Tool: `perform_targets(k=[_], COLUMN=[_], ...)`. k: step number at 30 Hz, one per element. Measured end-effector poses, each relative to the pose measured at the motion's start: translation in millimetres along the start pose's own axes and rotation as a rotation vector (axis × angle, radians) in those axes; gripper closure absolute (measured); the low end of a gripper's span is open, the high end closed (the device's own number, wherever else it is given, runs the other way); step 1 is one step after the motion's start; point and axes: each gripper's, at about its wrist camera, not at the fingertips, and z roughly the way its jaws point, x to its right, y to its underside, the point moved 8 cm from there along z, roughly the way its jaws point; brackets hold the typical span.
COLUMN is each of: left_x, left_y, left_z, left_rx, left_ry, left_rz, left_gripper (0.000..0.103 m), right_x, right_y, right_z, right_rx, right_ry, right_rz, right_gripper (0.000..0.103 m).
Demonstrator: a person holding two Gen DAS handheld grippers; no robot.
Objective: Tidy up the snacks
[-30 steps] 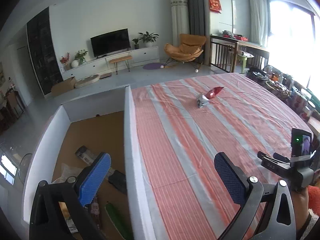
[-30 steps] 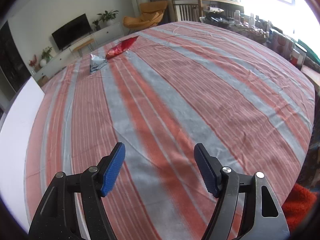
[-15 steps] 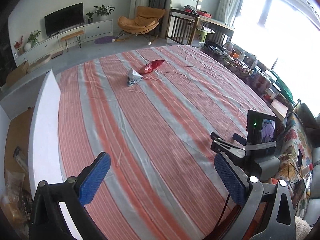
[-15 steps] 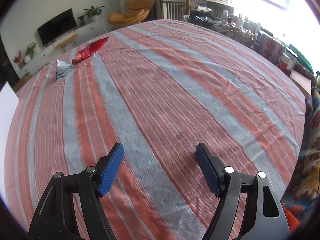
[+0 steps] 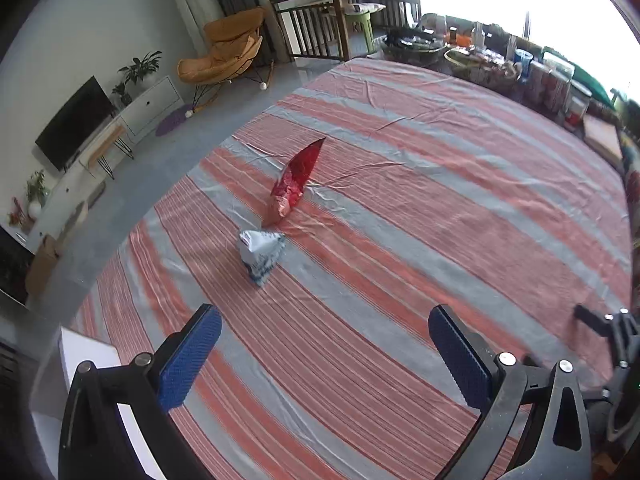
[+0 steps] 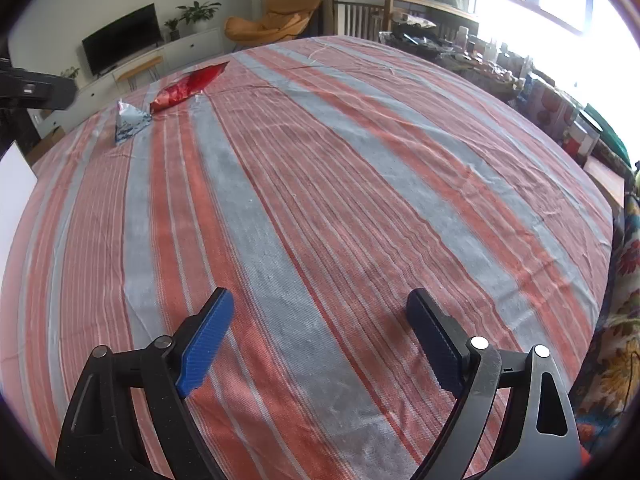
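**Two snack packets ahead of spread, empty fingers**

Left gripper (image 5: 324, 354): blue pads spread wide, nothing between them, only striped red-and-grey tablecloth (image 5: 420, 216) below. Silver-blue snack packet (image 5: 261, 254) straight ahead of the left finger's tip, near but apart from it, lying crumpled on a grey stripe. Red foil snack bag (image 5: 294, 182) just beyond, long and pointed, its near end close beside the silver packet; touching or not cannot be told. White box wall (image 5: 90, 364) behind and outside the left finger, at the cloth's edge. Part of the other tool's black frame outside the right finger.

Right gripper (image 6: 320, 340): jaws just been opening, now released and wide, empty, bare cloth between the pads. Same two packets far ahead and well off to the left of the left finger: silver-blue one (image 6: 129, 122) nearer, red one (image 6: 188, 86) beyond it and slightly to the right. White box edge (image 6: 14, 188) far out to the left. Television, orange chair and cluttered side tables past the table.
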Motion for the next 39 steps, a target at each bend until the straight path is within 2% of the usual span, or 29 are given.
perform_targets(k=[3,6,8,14,15,16,17,18,22,29,33,39], left_x=[-27,-52,-63,-73,-74,-73,-75,-79,-79,-78,-58,-16], left_y=[-21,-32,-32,-22,-20,-21,-20,-18,-3,60,103,151], left_z=[37,73,93,136,140,141,139,136,123,65,29,-9], left_rx=[-0.017,-0.054,-0.071,-0.078,-0.067,-0.03,0.007,0.028,0.071,0.076,0.051,0.033], left_ry=[-0.037,-0.011,-0.019,-0.023,-0.025,0.011,0.032,0.01,0.02,0.053,0.036,0.061], left_rz=[-0.061,-0.168,-0.219,-0.313,-0.324,-0.347,-0.382,-0.397,-0.431,-0.517,-0.488,-0.515], left_gripper=[0.002,0.002,0.006,0.007,0.015,0.033,0.054,0.054,0.056,0.056,0.056,0.055], right_x=[-1,-2,-3,-3,-3,-3,-3,-3,-3,-3,-3,-3], right_y=[-1,-2,-3,-3,-3,-3,-3,-3,-3,-4,-3,-3], right_z=[1,3,3,3,3,3,3,3,3,3,3,3], right_rx=[0.001,0.005,0.006,0.007,0.007,0.007,0.007,0.007,0.008,0.008,0.008,0.009], right_ry=[-0.001,-0.002,-0.003,-0.003,-0.003,-0.003,-0.004,-0.004,-0.003,-0.004,-0.003,-0.004], right_rz=[-0.003,-0.004,-0.005,-0.006,-0.006,-0.006,-0.006,-0.006,-0.006,-0.006,-0.007,-0.007], right_gripper=[0.009,0.008,0.008,0.008,0.008,0.008,0.008,0.008,0.008,0.008,0.008,0.008])
